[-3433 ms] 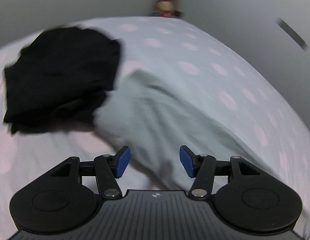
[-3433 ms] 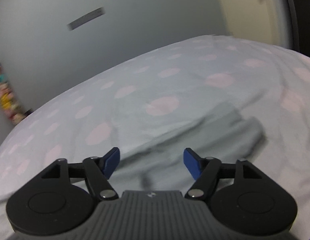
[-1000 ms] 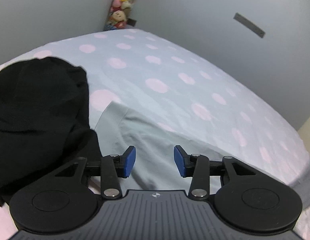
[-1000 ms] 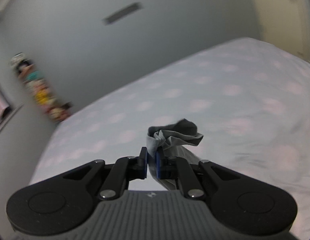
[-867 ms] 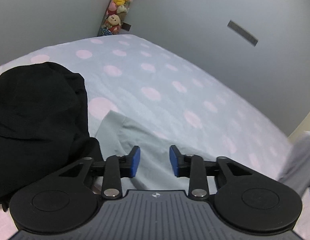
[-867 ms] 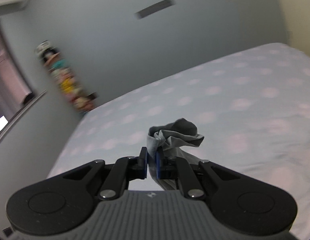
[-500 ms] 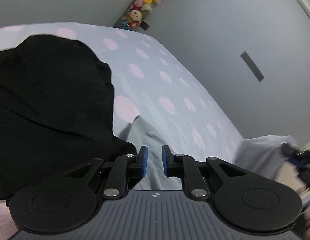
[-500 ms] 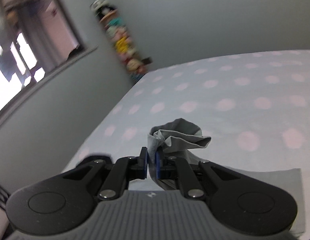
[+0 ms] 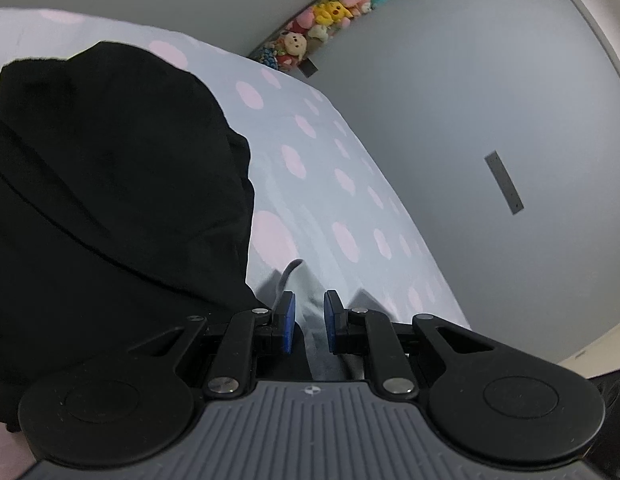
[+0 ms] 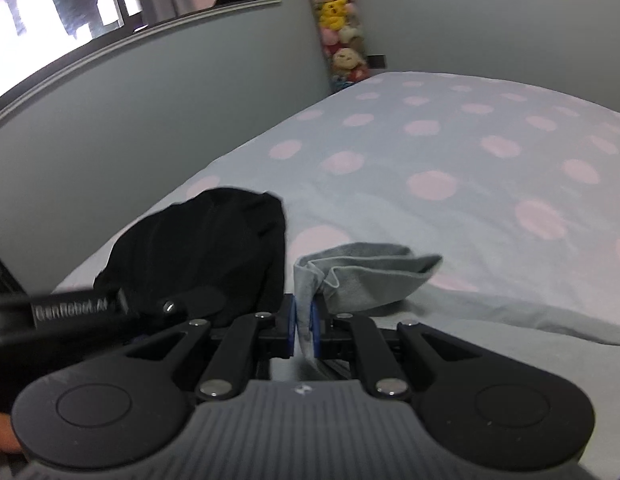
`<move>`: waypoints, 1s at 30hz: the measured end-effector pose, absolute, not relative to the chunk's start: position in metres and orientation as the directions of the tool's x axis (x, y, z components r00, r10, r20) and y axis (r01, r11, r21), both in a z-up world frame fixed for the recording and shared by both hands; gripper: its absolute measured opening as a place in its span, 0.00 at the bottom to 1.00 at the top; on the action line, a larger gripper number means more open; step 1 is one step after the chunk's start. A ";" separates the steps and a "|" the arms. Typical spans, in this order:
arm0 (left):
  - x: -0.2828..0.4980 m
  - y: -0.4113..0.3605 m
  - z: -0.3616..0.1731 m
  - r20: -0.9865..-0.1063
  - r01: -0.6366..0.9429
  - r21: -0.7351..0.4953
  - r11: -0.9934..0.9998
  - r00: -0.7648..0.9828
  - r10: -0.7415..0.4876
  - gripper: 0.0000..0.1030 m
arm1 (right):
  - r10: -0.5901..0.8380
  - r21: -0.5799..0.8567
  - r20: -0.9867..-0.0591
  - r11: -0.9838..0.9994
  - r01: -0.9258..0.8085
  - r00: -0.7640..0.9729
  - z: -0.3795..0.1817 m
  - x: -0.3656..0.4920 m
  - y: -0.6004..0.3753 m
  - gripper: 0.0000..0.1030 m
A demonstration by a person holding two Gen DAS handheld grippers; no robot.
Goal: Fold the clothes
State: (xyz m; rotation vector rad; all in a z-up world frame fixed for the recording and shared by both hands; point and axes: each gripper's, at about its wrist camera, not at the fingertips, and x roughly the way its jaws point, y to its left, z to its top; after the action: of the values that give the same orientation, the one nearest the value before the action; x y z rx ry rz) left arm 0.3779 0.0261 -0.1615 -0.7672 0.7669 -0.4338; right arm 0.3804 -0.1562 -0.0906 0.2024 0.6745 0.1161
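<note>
The right gripper [image 10: 303, 320] is pinching the grey garment's [image 10: 365, 276] corner beside the narrowly parted left gripper [image 9: 308, 326], seemingly gripping its edge.

"GenRobot.AI", blurred, on the left gripper [image 10: 80, 306] body in right-wrist view

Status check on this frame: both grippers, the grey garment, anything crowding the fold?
Right gripper shut on grey garment, bunched ahead of its pads. Left gripper narrow gap, grey cloth between, grip unclear. Black clothes pile tight alongside on the dotted bedsheet.
</note>
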 end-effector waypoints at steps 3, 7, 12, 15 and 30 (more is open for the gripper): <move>0.377 0.028 -0.160 -0.458 0.075 -0.747 0.660 0.661 -0.594 0.13 | 0.186 0.191 -0.627 0.978 -0.082 0.756 -0.103 0.393 -0.142 0.09; 0.376 0.027 -0.158 -0.459 0.083 -0.740 0.667 0.662 -0.592 0.13 | 0.219 0.203 -0.679 0.973 -0.107 0.701 -0.118 0.396 -0.140 0.17; 0.373 0.016 -0.149 -0.444 0.128 -0.729 0.672 0.659 -0.607 0.13 | 0.266 0.216 -0.638 0.963 -0.163 0.722 -0.104 0.364 -0.148 0.37; 0.370 0.012 -0.143 -0.423 0.169 -0.722 0.671 0.660 -0.621 0.13 | 0.236 0.187 -0.606 0.971 -0.152 0.760 -0.088 0.328 -0.167 0.40; 0.365 -0.068 -0.154 -0.612 0.274 -0.515 0.812 0.546 -0.572 0.13 | -0.336 -0.136 -0.669 0.933 0.334 0.663 -0.114 0.163 -0.316 0.41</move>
State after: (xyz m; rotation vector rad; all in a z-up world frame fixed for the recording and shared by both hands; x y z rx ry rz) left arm 0.3649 -0.0678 -0.1544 -0.3829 0.8562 -0.5164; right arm 0.1627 -0.3158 -0.1139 -0.0020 0.7562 -0.3783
